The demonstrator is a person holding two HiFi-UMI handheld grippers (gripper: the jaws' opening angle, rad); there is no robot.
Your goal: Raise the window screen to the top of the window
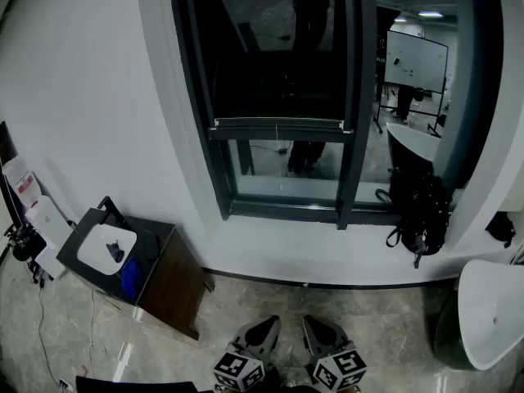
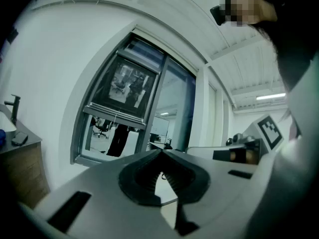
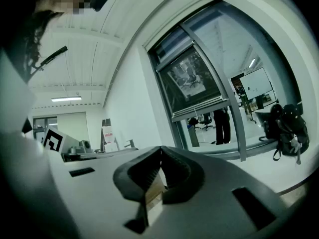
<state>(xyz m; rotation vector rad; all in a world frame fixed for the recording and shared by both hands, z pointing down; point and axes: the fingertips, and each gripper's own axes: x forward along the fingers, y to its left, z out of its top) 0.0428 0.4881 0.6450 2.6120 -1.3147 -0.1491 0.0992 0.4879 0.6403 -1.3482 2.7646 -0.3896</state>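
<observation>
Both grippers hang low at the near edge of the head view, the left gripper (image 1: 260, 334) and the right gripper (image 1: 321, 332) side by side above the floor and well apart from the window (image 1: 352, 97). Each has its fingers clenched tip to tip with nothing between them; each gripper's own view shows the ribbed pads meeting on empty air.

The window screen (image 1: 274, 47) is the dark mesh filling the upper part of the left pane. Its bottom bar (image 1: 277, 126) sits at about mid-height, with clear glass below it down to the sill. A thin cord may hang from the bar's middle — too fine to be sure.

By the look of it, none of the lift is done. What remains is everything: close in on the window, open the fingers, take the bar or its pull, and run the screen up to the top of the frame.
</observation>
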